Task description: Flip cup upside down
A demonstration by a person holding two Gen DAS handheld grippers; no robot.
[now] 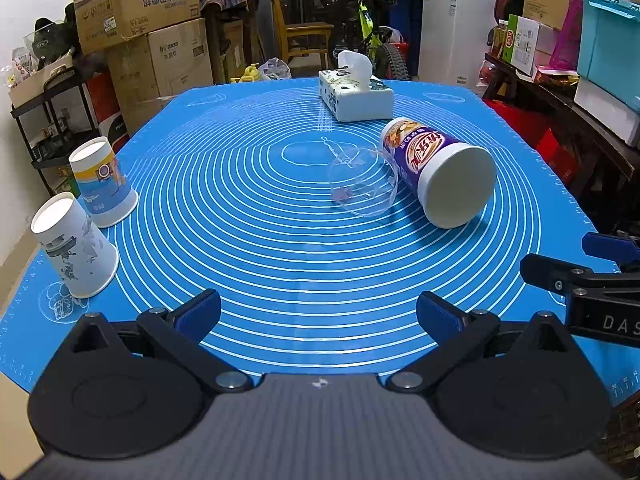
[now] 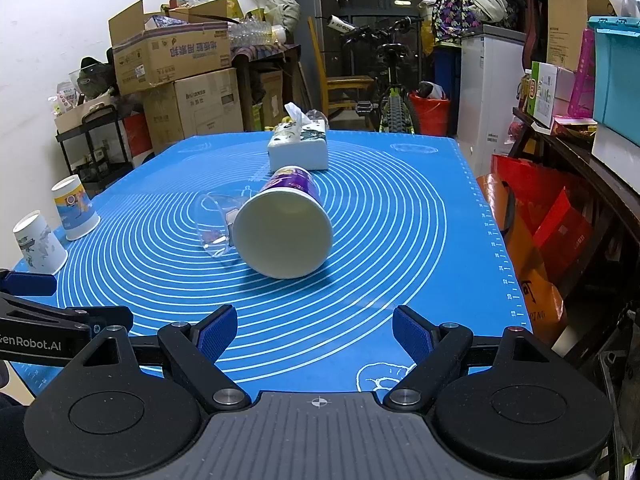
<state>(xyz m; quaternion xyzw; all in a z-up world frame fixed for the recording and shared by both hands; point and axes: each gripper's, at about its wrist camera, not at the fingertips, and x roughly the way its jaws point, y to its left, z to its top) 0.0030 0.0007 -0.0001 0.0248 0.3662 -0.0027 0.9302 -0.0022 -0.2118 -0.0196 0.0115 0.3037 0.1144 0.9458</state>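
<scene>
A purple-and-white paper cup lies on its side on the blue mat, its white base toward me; it also shows in the right wrist view. A clear plastic cup lies on its side touching it; in the right wrist view the clear cup is left of the purple one. Two paper cups stand upside down at the mat's left: one with orange and blue print, one with grey print. My left gripper and right gripper are both open and empty, near the mat's front edge.
A tissue box stands at the back of the mat. Cardboard boxes, a black rack, a chair and a bicycle stand behind the table. Shelves with a teal bin and red bags are on the right.
</scene>
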